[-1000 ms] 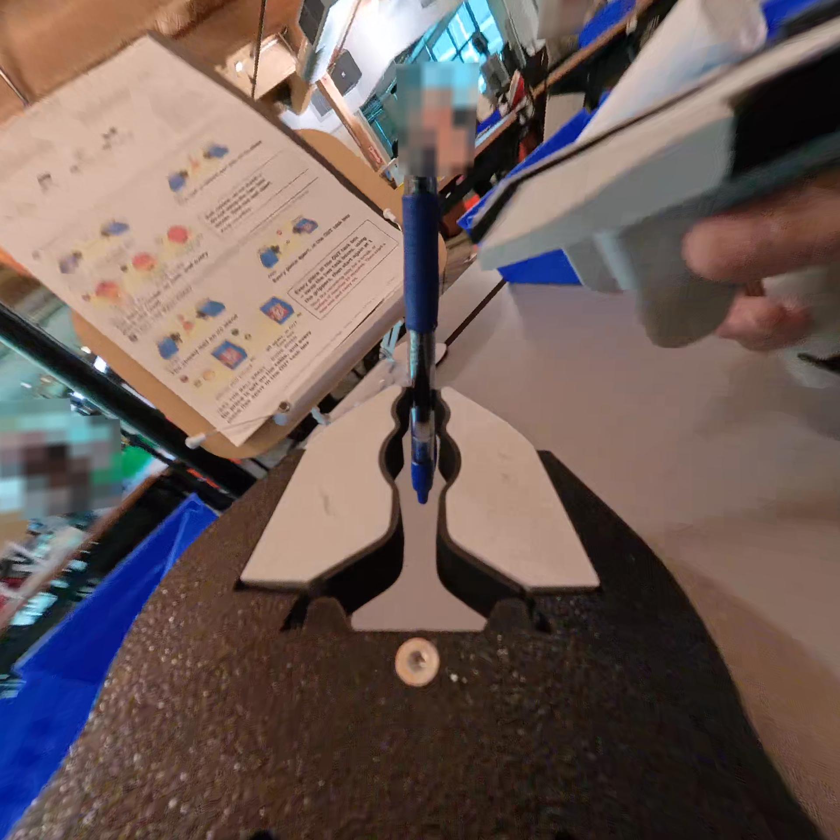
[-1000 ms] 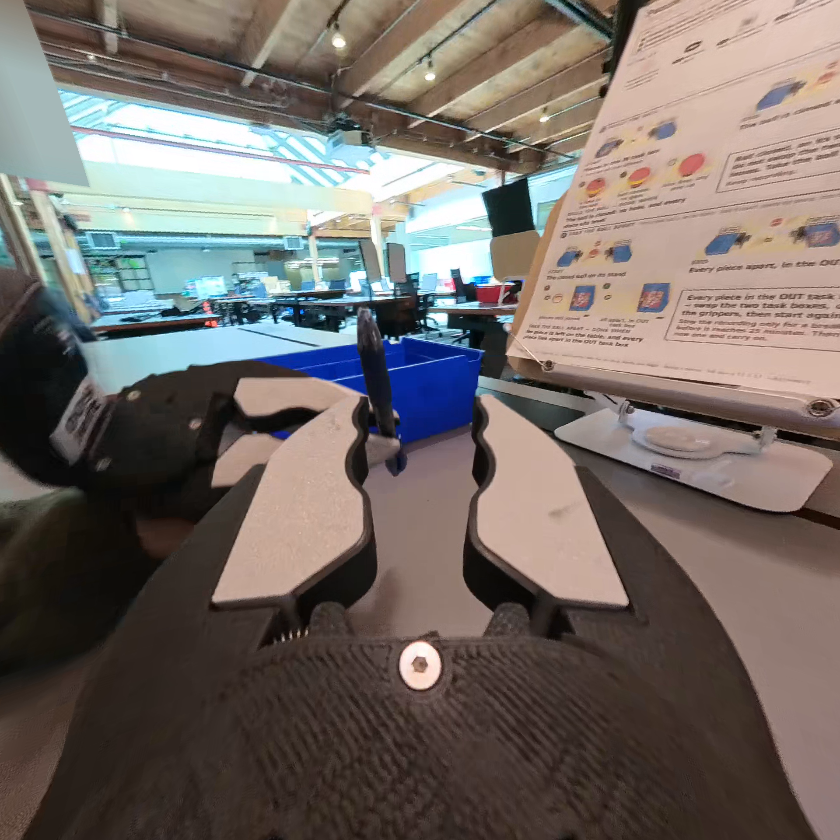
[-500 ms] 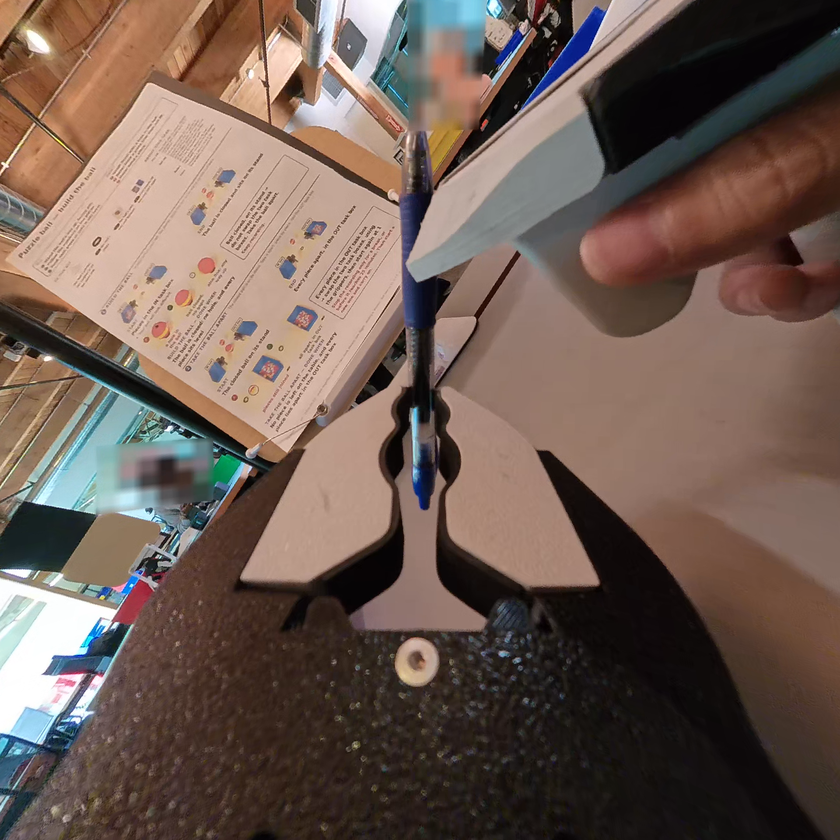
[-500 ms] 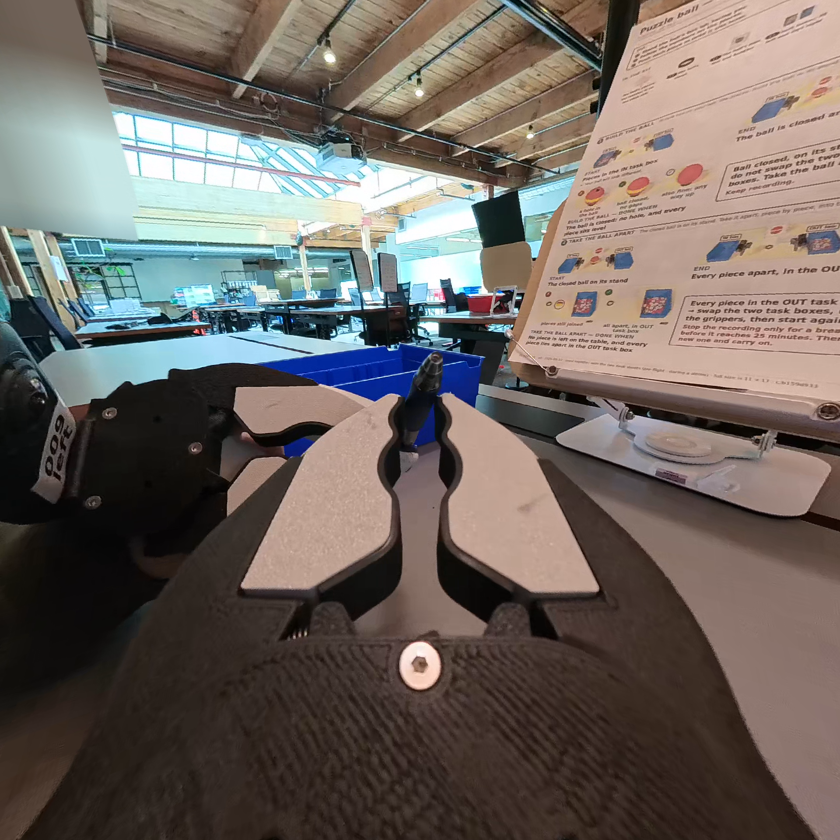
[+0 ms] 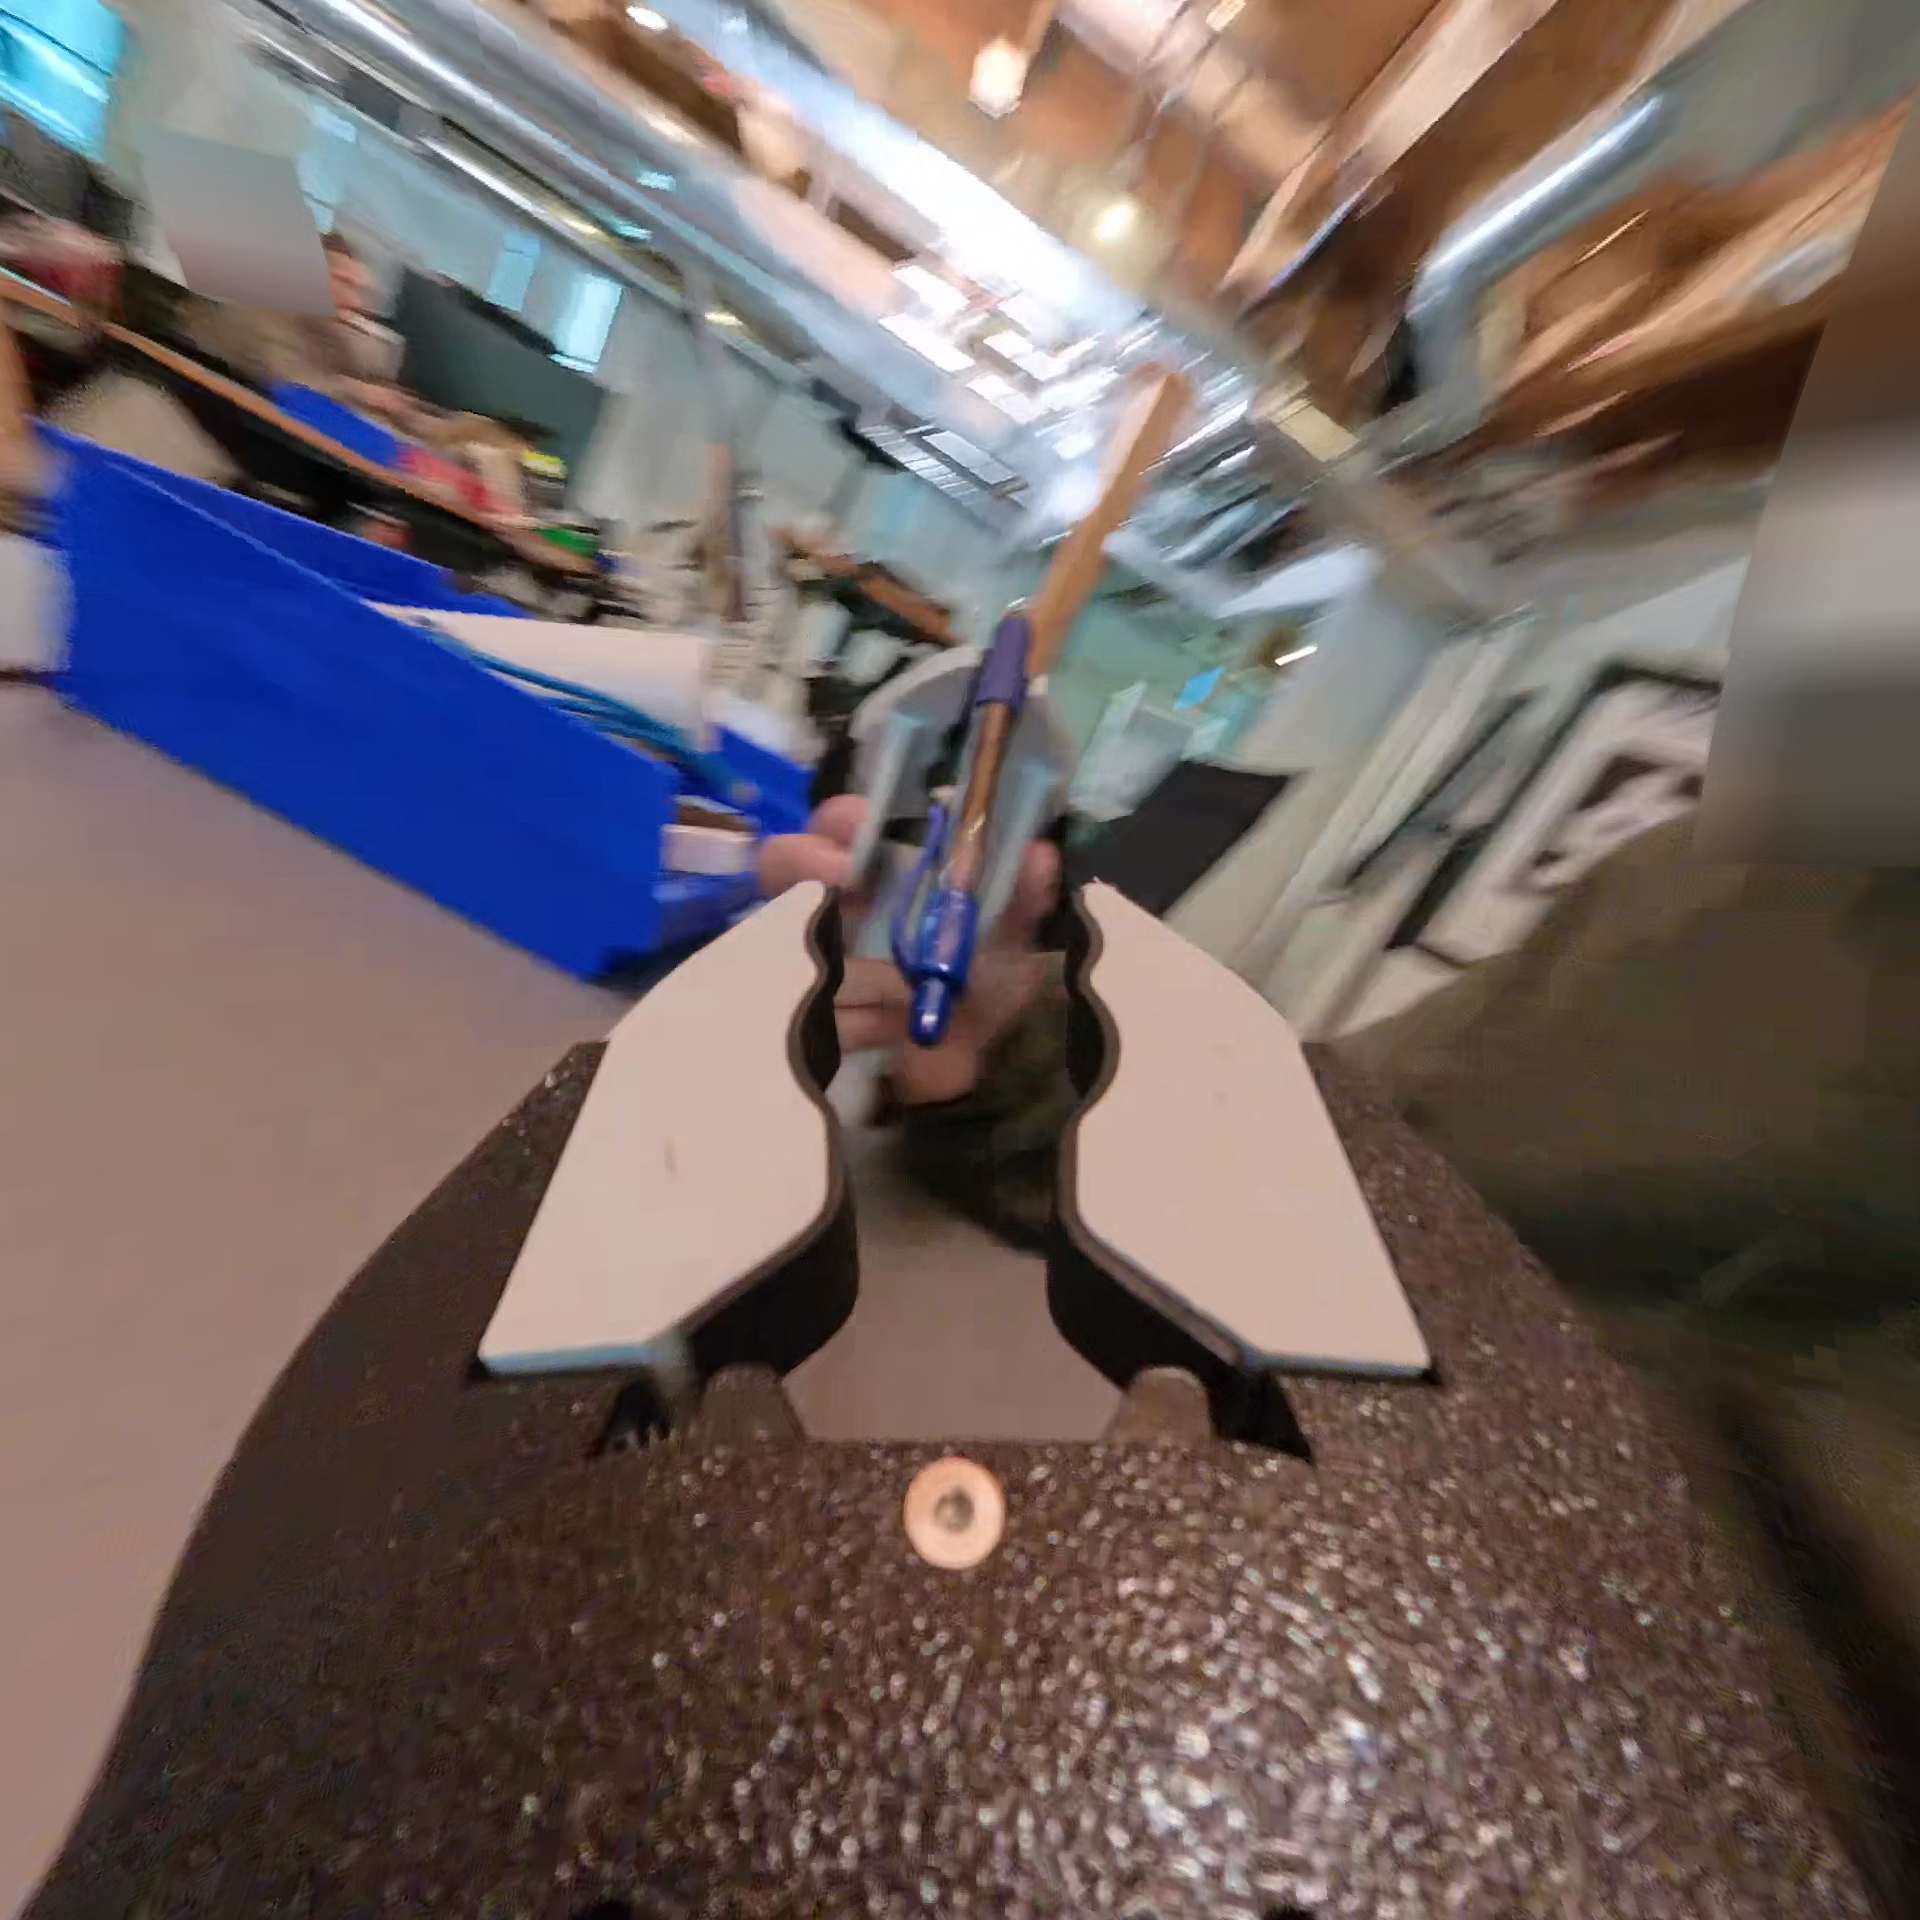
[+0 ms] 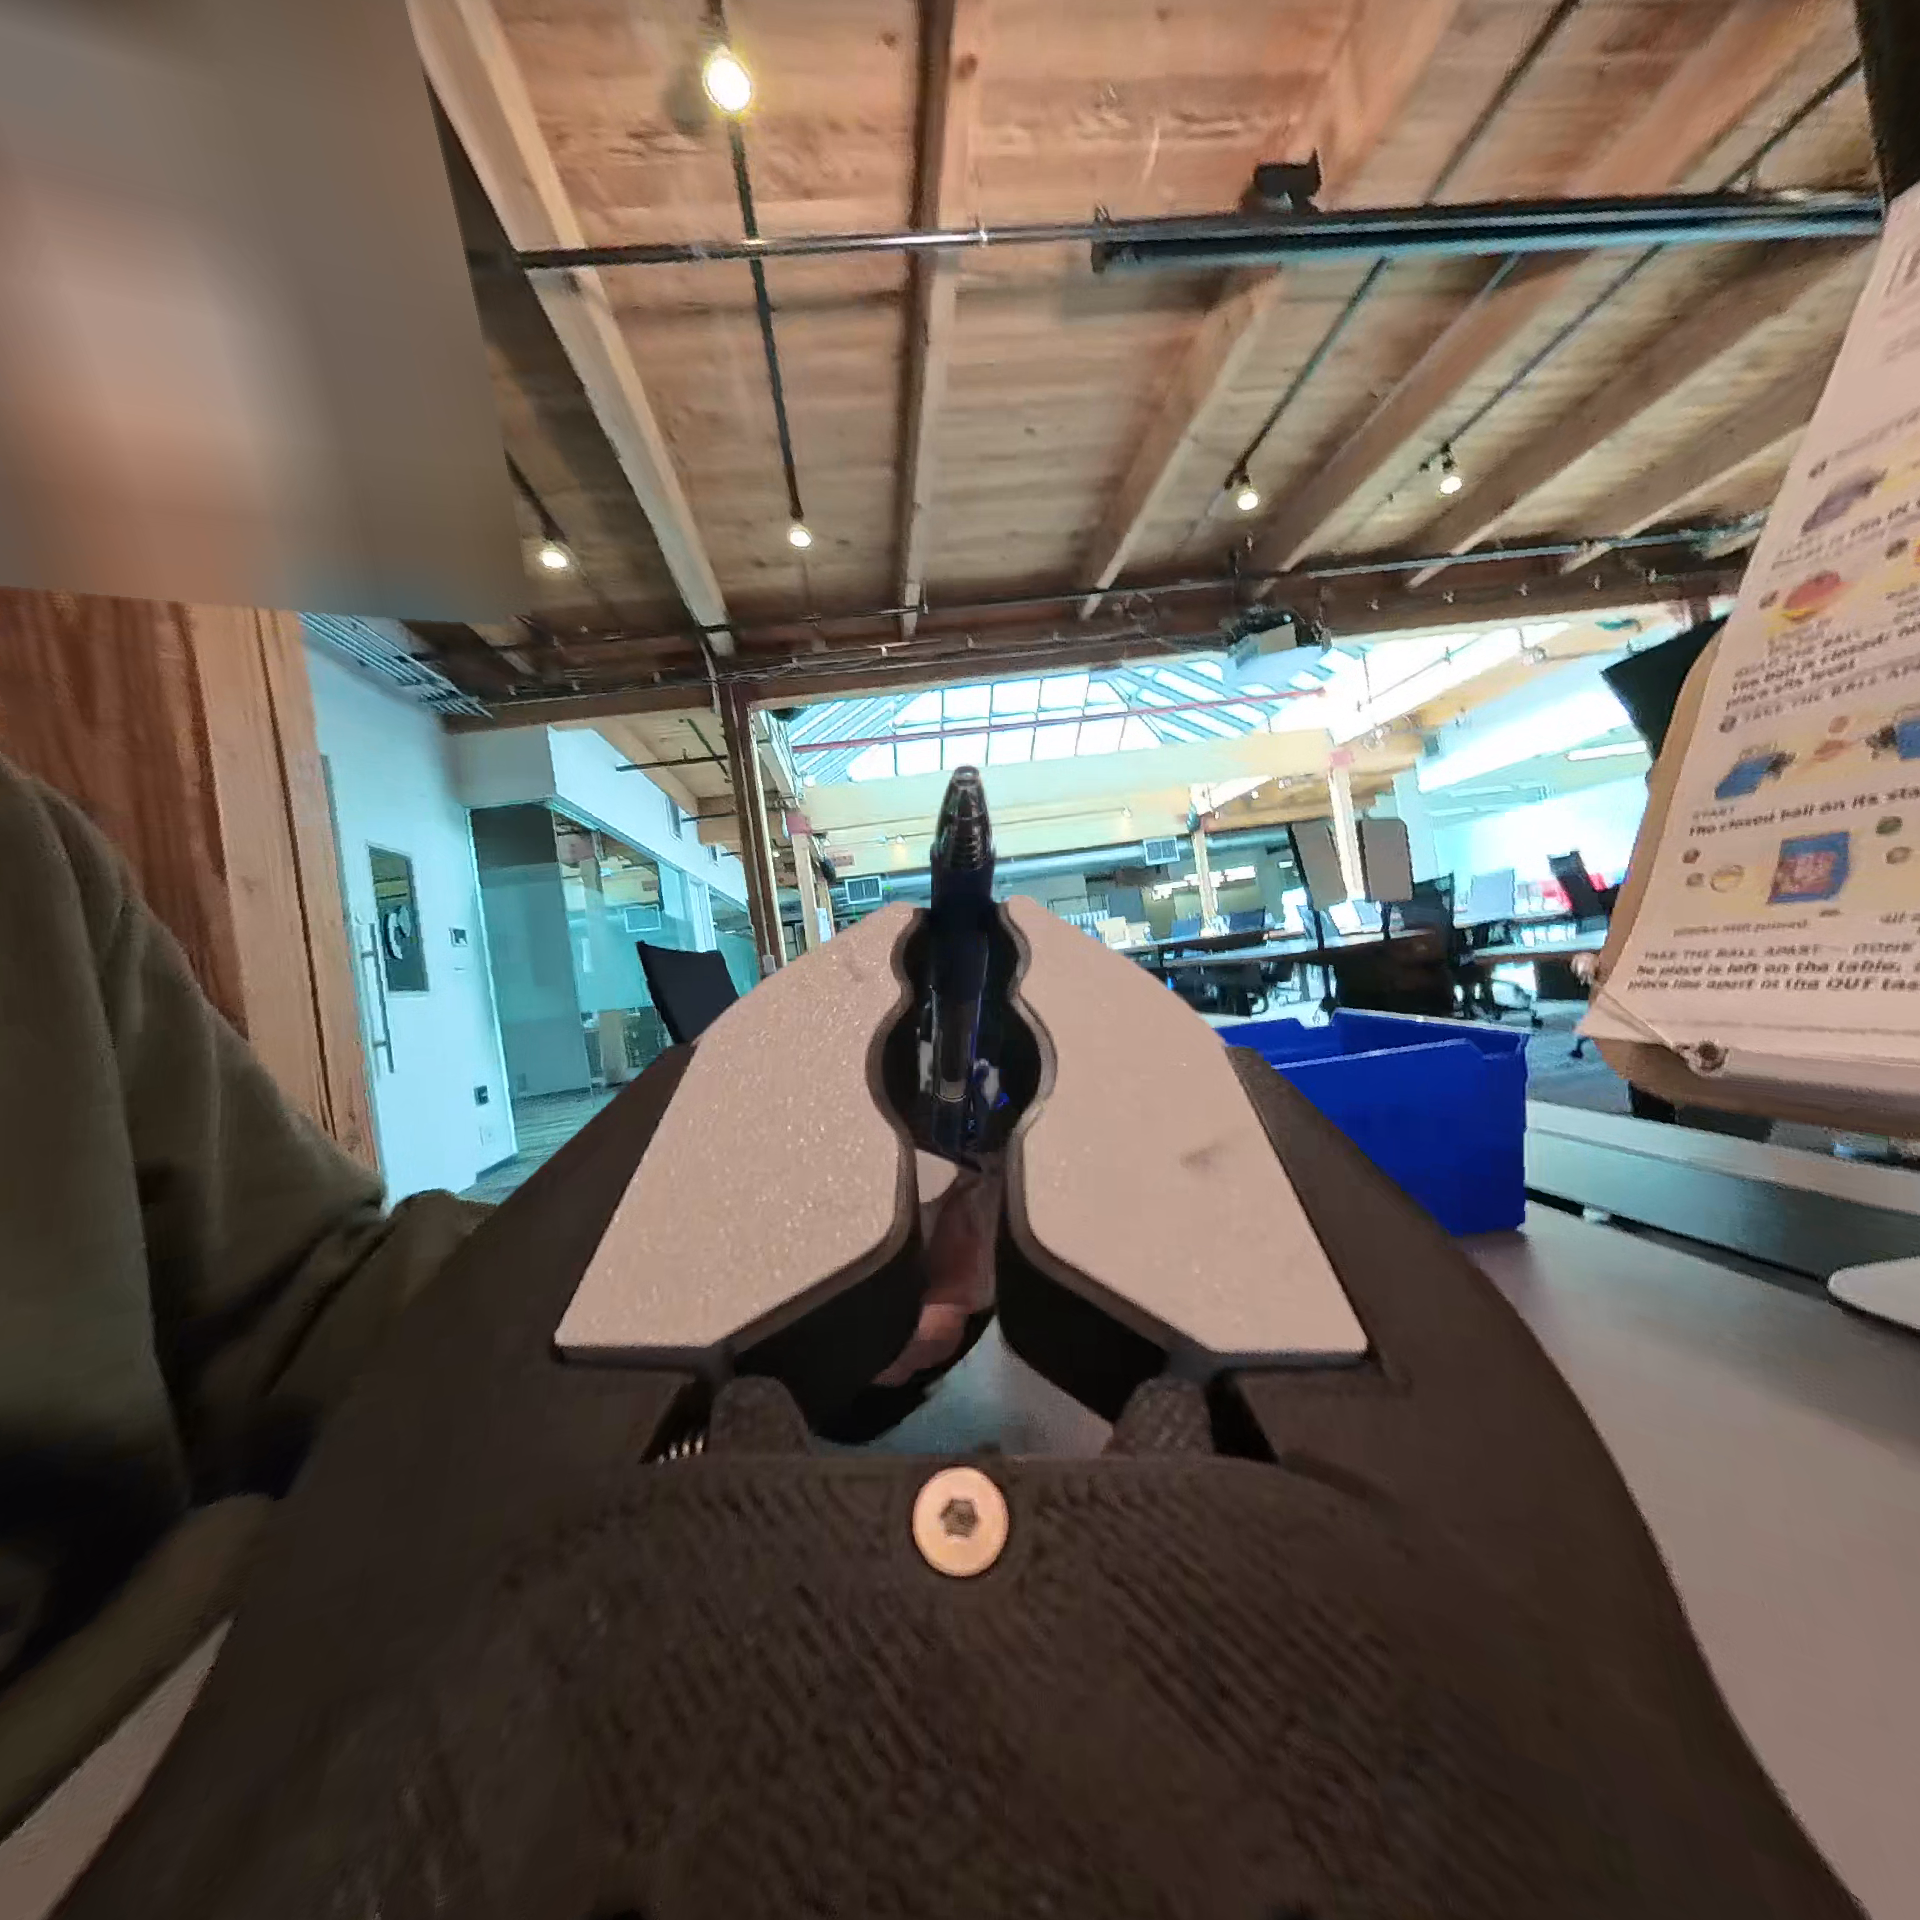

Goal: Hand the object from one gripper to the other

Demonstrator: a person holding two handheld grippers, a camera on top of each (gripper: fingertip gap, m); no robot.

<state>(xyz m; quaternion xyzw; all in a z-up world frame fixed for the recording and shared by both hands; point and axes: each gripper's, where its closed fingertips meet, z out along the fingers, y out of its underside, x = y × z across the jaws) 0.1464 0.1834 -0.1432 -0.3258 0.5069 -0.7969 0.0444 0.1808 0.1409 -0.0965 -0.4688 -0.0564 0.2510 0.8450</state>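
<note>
Smooth grey desk (image 5: pixel 239 1039) under timber beams; my left gripper (image 5: pixel 951 935) has its flat grey jaws released, while ahead my right gripper (image 6: pixel 961 925) is clenched on the slim blue pen (image 6: pixel 958 935), tip up.

Showed rough, speckled black plastic on the left hand-held gripper (image 5: pixel 951 997) with matt grey pads (image 5: pixel 686 1143); glossy blue plastic pen (image 6: pixel 956 977); smooth matt grey worktop (image 5: pixel 208 1039); bare wooden ceiling planks (image 6: pixel 1039 416).

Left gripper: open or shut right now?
Open. The left gripper shows a wide gap between its pads, nothing inside; the pen sits clamped in the right gripper.
</note>
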